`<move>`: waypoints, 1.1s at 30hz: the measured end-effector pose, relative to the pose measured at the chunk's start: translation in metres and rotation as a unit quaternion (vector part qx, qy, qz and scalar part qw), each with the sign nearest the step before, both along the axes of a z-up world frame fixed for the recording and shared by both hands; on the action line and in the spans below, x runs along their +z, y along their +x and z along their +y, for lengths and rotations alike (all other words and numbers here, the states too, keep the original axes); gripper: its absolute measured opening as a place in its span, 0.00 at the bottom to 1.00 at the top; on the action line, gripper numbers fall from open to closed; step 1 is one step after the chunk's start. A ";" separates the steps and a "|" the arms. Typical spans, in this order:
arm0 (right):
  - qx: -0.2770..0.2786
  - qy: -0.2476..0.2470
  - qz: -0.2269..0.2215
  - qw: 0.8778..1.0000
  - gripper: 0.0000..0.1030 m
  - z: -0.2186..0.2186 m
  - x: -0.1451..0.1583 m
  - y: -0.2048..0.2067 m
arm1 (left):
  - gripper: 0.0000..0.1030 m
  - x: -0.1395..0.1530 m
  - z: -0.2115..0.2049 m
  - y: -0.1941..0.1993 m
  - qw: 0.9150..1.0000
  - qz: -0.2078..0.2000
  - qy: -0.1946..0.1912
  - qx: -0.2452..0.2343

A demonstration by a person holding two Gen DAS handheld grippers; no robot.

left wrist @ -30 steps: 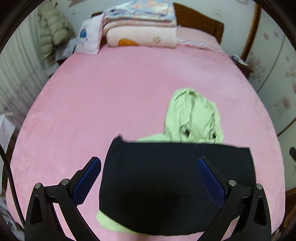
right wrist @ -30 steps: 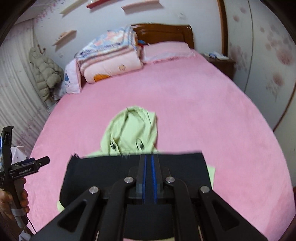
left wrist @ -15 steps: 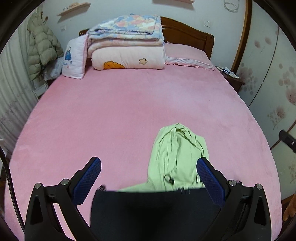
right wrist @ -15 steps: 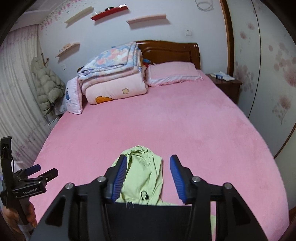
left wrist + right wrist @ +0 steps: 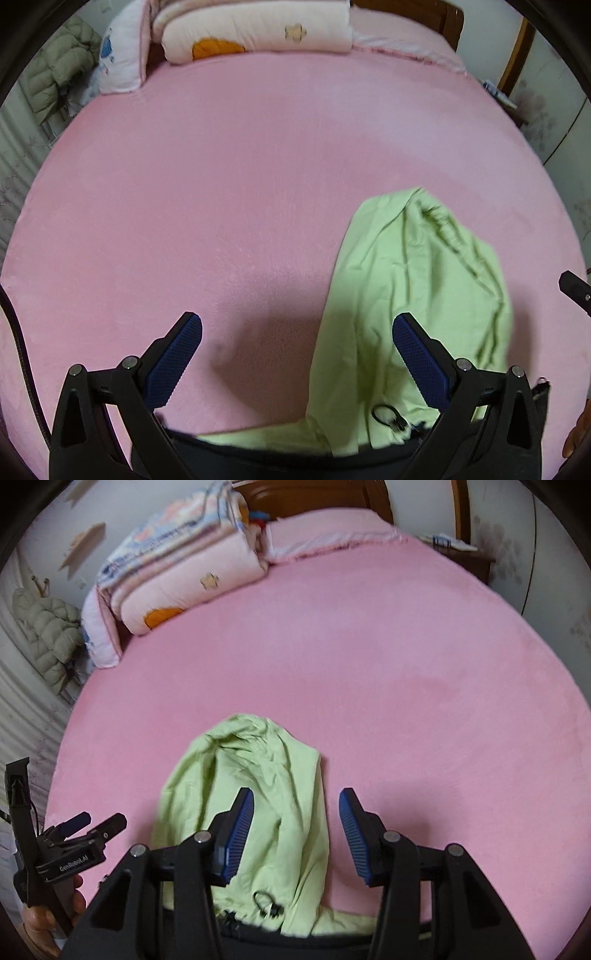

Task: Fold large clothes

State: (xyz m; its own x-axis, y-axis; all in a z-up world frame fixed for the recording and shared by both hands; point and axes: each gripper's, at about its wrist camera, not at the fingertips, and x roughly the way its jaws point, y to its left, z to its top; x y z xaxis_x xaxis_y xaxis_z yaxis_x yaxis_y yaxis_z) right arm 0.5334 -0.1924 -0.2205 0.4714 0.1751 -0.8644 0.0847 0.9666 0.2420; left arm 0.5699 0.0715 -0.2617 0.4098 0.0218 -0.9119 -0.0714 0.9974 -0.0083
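Observation:
A light green hooded garment lies on the pink bed, its hood [image 5: 417,288] [image 5: 251,775] spread flat and pointing up the bed. A black folded part [image 5: 258,456] [image 5: 295,941] covers its body along the bottom edge of both views. A black cord loop [image 5: 388,413] sits at the hood's base. My left gripper [image 5: 299,350] hangs open just above the bed, with the hood's left edge under its right finger. My right gripper [image 5: 297,830] is open over the hood, nothing pressed between its pads. In the right wrist view the left gripper [image 5: 105,818] shows at the lower left.
Folded quilts [image 5: 184,565] and pillows [image 5: 122,62] are stacked at the headboard. A padded coat [image 5: 48,638] hangs at the left wall. A nightstand [image 5: 461,557] stands at the far right. A person's hand [image 5: 40,919] holds the left gripper's handle.
The right gripper, shut a second ago over the black fold, now stands open. Both grippers have moved up the bed and lower, so the black fold has slid to the bottom edge.

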 end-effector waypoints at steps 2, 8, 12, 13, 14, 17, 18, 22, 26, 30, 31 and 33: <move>-0.003 0.004 0.011 1.000 0.47 0.002 -0.015 0.008 | 1.00 -0.015 -0.001 0.007 1.000 0.008 -0.006 0.004; -0.015 0.015 0.050 0.998 0.47 0.003 -0.064 0.034 | 0.96 -0.050 -0.009 0.031 0.999 0.027 -0.021 0.003; -0.015 0.013 0.061 0.998 0.47 0.007 -0.086 0.044 | 0.93 -0.072 -0.015 0.038 0.999 0.037 -0.019 -0.007; -0.015 0.015 0.062 0.998 0.47 0.008 -0.090 0.046 | 0.93 -0.077 -0.015 0.039 0.999 0.040 -0.020 -0.008; -0.016 0.017 0.063 0.998 0.47 0.009 -0.096 0.049 | 0.93 -0.082 -0.015 0.041 0.999 0.041 -0.023 -0.008; -0.016 0.019 0.067 0.997 0.47 0.011 -0.107 0.053 | 0.93 -0.094 -0.011 0.044 0.999 0.039 -0.033 -0.004; -0.016 0.020 0.070 0.997 0.47 0.012 -0.112 0.053 | 0.93 -0.096 -0.010 0.045 0.999 0.037 -0.035 -0.003; -0.020 0.027 0.077 0.996 0.47 0.012 -0.126 0.054 | 0.89 -0.101 -0.008 0.041 0.999 0.029 -0.038 -0.008; -0.007 0.031 0.068 0.997 0.31 0.014 -0.129 0.052 | 0.55 -0.099 -0.019 0.035 0.999 0.015 -0.030 -0.039; 0.020 0.005 0.061 0.998 0.09 0.025 -0.121 0.050 | 0.09 -0.090 -0.039 0.028 0.997 0.007 -0.016 -0.073; 0.021 0.000 0.058 0.998 0.08 0.026 -0.118 0.048 | 0.08 -0.087 -0.041 0.025 0.997 0.001 -0.011 -0.075; 0.024 -0.013 0.043 0.999 0.07 0.028 -0.105 0.043 | 0.05 -0.079 -0.040 0.020 0.997 -0.012 -0.012 -0.071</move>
State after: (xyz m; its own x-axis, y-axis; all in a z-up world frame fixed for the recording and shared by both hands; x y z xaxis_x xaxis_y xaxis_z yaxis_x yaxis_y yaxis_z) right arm 0.5765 -0.1641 -0.3256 0.3874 0.1731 -0.9055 0.0569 0.9758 0.2109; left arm 0.5901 0.0315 -0.3407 0.4297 -0.0588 -0.9011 0.0708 0.9970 -0.0313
